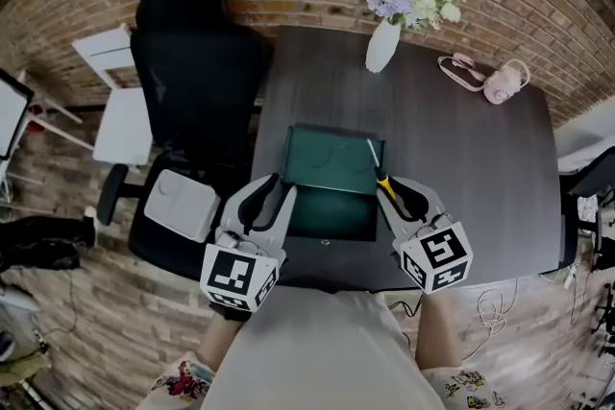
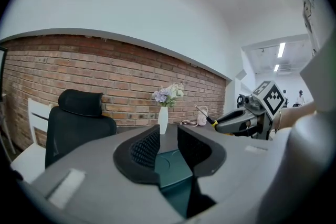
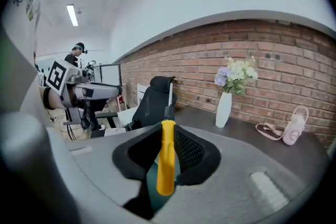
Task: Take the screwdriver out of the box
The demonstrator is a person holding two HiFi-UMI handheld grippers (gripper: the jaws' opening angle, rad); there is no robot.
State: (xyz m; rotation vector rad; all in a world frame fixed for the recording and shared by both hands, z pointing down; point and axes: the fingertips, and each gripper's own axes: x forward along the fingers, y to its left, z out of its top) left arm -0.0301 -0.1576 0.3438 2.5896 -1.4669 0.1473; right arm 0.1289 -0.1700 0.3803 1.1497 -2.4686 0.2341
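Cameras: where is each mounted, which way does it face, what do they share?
Head view: on the head, looking down at table, box, left gripper, right gripper.
Left gripper view: along its open jaws toward the brick wall; right gripper shows.
Right gripper view: along jaws clamping the screwdriver, toward that wall.
All share the vase.

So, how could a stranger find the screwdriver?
Start at the dark table, then the green box near its front edge. At the box's right side, the right gripper holds the screwdriver: the only thing with a yellow handle and thin shaft.
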